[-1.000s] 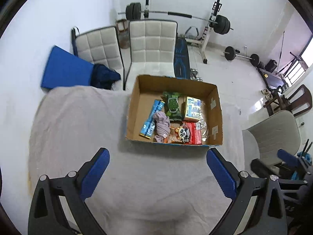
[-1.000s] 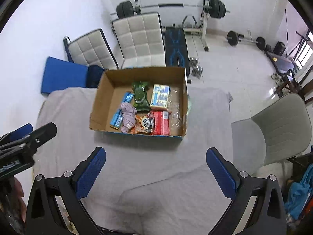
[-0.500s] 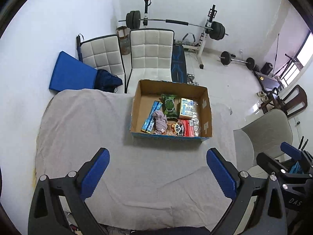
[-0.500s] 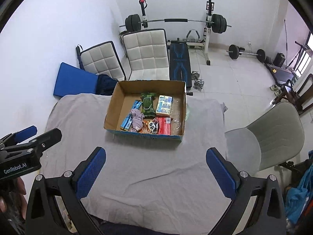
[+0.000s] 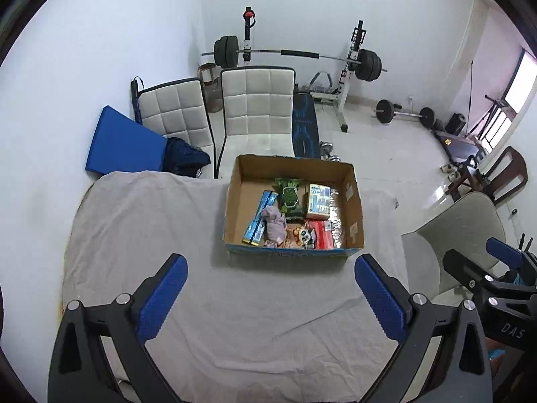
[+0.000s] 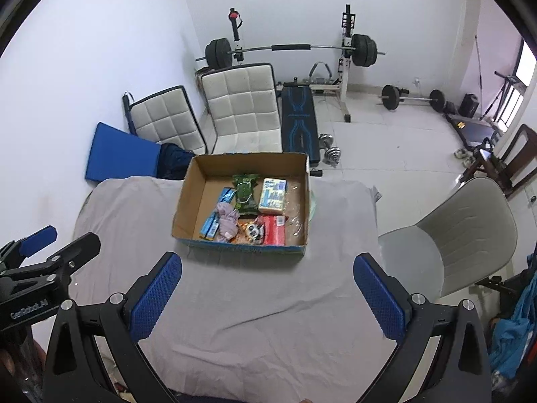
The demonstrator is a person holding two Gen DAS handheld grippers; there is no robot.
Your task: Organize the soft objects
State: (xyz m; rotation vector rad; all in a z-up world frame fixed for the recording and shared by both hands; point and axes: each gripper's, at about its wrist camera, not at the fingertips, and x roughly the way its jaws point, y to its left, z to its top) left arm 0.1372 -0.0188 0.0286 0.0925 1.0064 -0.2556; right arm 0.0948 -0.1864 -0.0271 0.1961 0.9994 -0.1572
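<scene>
An open cardboard box (image 5: pixel 235 198) (image 6: pixel 188 194) stands on the grey-clothed table (image 5: pixel 151 235) (image 6: pixel 134 221). Inside lie a green wipes pack (image 5: pixel 289 196) (image 6: pixel 245 193), a blue-white packet (image 5: pixel 319 199) (image 6: pixel 273 193), a long blue pack (image 5: pixel 260 216) (image 6: pixel 214 213), a lilac cloth (image 5: pixel 275 226) (image 6: pixel 226 220), a panda toy (image 5: pixel 303 235) (image 6: pixel 251 230) and a red pack (image 5: pixel 324 233) (image 6: pixel 273 233). My left gripper (image 5: pixel 270 288) and right gripper (image 6: pixel 266 287) are open and empty, held high above the table's near part, well back from the box.
Two white quilted chairs (image 5: pixel 256 107) and a blue mat (image 5: pixel 122 142) stand behind the table. A grey chair (image 6: pixel 466 235) is at the right. A barbell rack (image 5: pixel 295 55) and weights are at the far wall.
Both grippers have pulled up and back from the box, so the box looks smaller and more of the table and room shows. Both stayed open.
</scene>
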